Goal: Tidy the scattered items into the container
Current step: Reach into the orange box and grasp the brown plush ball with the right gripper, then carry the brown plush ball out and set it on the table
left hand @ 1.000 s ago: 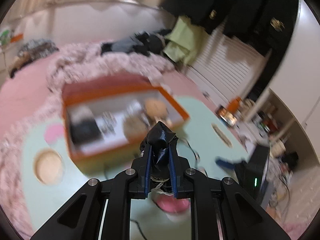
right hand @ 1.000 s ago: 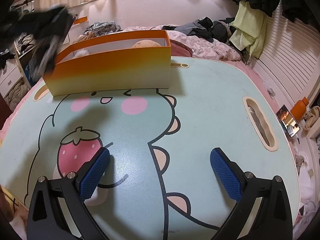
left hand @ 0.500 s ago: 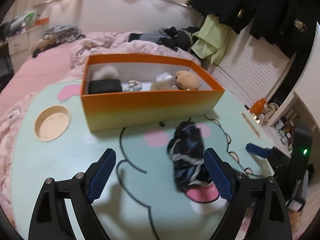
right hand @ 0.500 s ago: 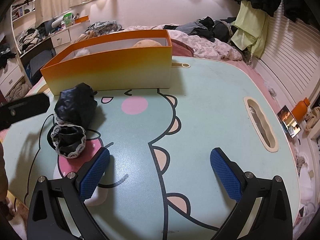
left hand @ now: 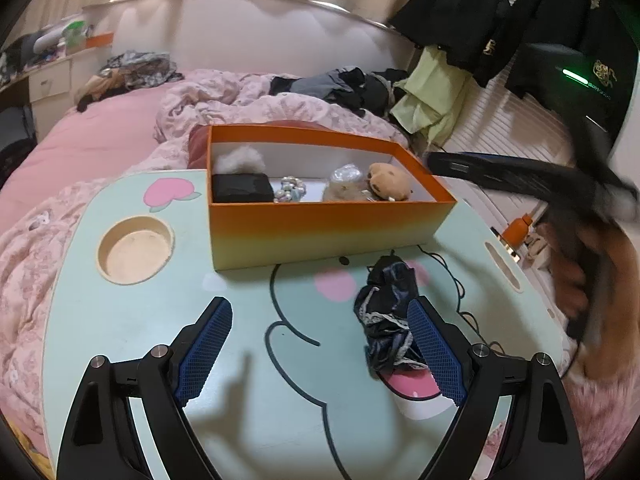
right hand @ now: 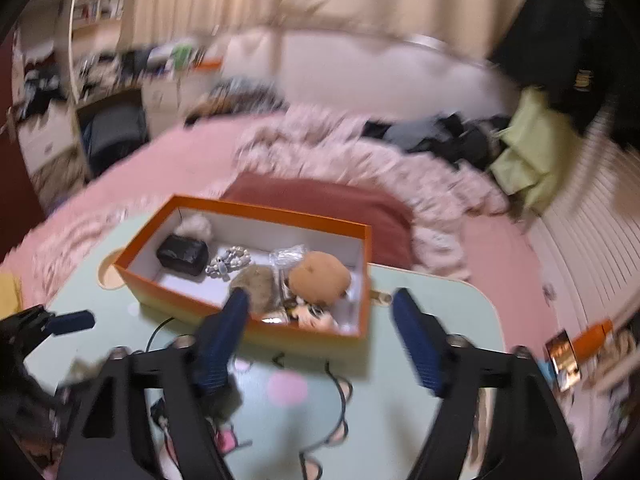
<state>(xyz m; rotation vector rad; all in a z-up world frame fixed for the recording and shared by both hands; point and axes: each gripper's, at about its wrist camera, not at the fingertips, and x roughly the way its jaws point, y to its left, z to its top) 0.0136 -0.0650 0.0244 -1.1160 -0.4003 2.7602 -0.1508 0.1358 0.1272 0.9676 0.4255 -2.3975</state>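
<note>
A crumpled black lace cloth (left hand: 386, 316) lies on the mint table (left hand: 120, 320), just in front of the orange box (left hand: 328, 224). My left gripper (left hand: 320, 348) hangs open low over the table, and the cloth rests loose against the inside of its right finger (left hand: 434, 352). In the box are a black pouch (left hand: 242, 188), a string of beads (left hand: 290, 192) and a brown plush (left hand: 388, 182). The right wrist view is blurred. There my right gripper (right hand: 320, 340) is above the box (right hand: 248, 320), its jaws closing with nothing between them.
A round cup recess (left hand: 136, 246) is sunk in the table left of the box. A pink bed with rumpled bedding (left hand: 240, 100) lies behind the table. An orange bottle (left hand: 518, 228) stands on the floor at the right, and the right gripper's blurred arm (left hand: 520, 176) crosses there.
My left gripper opened and let the black cloth drop onto the table before the box. My right gripper rose and swung over the box, its jaws now narrower.
</note>
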